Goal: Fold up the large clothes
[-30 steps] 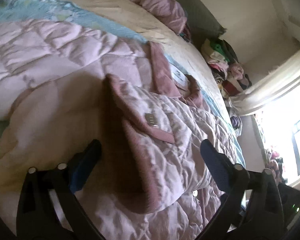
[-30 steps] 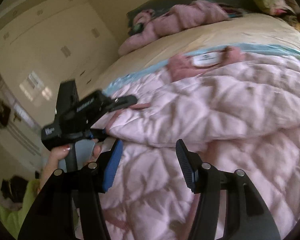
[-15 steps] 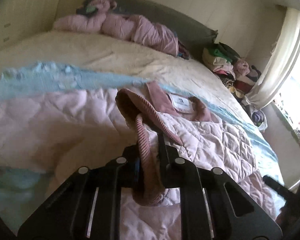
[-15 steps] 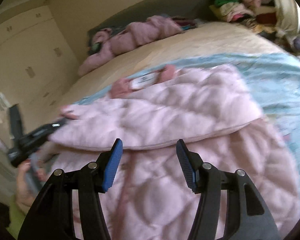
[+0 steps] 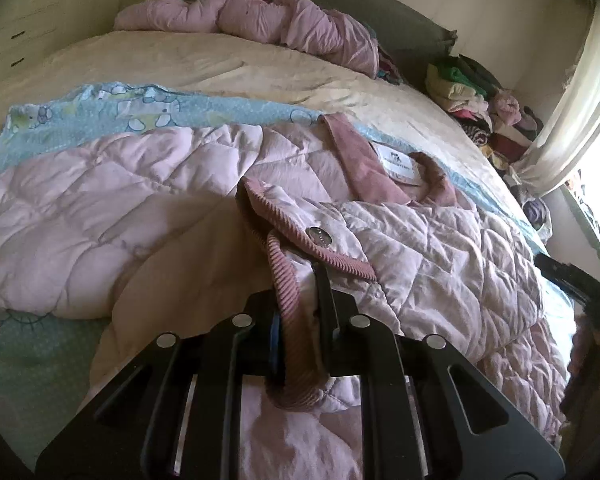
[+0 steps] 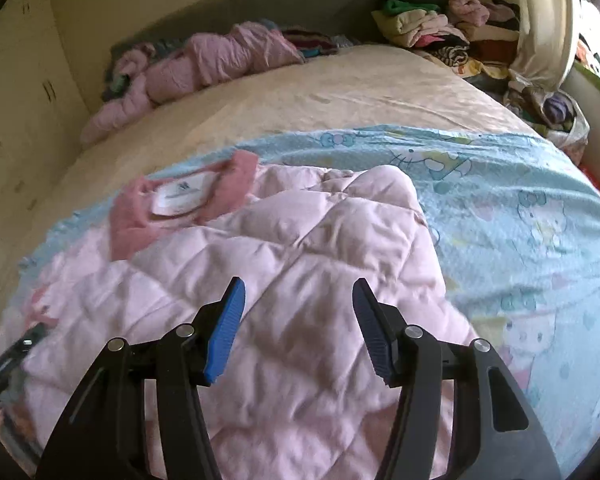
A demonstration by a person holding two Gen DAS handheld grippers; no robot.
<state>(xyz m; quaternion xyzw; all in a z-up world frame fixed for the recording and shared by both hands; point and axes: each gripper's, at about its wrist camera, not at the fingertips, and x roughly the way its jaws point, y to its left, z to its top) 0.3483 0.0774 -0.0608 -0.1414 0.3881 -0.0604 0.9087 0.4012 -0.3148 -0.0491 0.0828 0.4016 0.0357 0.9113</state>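
A pale pink quilted jacket [image 5: 440, 248] with a darker pink ribbed collar [image 5: 360, 160] and white label lies spread on the bed. My left gripper [image 5: 298, 300] is shut on the jacket's ribbed cuff [image 5: 288, 292], lifting the sleeve end with its snap button slightly off the fabric. In the right wrist view the same jacket [image 6: 300, 264] fills the foreground. My right gripper [image 6: 298, 320] hovers over its right part, jaws apart, with nothing between the blue pads [image 6: 226, 332]. The left gripper's tip [image 6: 16, 352] shows at that view's left edge.
The jacket rests on a light blue cartoon-print sheet [image 6: 520, 208] over a cream bedspread [image 6: 320, 100]. Another pink padded garment [image 5: 260, 12] lies by the grey headboard. A pile of mixed clothes [image 6: 440, 20] sits at the far right corner near a curtain [image 5: 572, 88].
My left gripper closed on the ribbed cuff and raised it a little. My right gripper swung rightward across the jacket, staying open.
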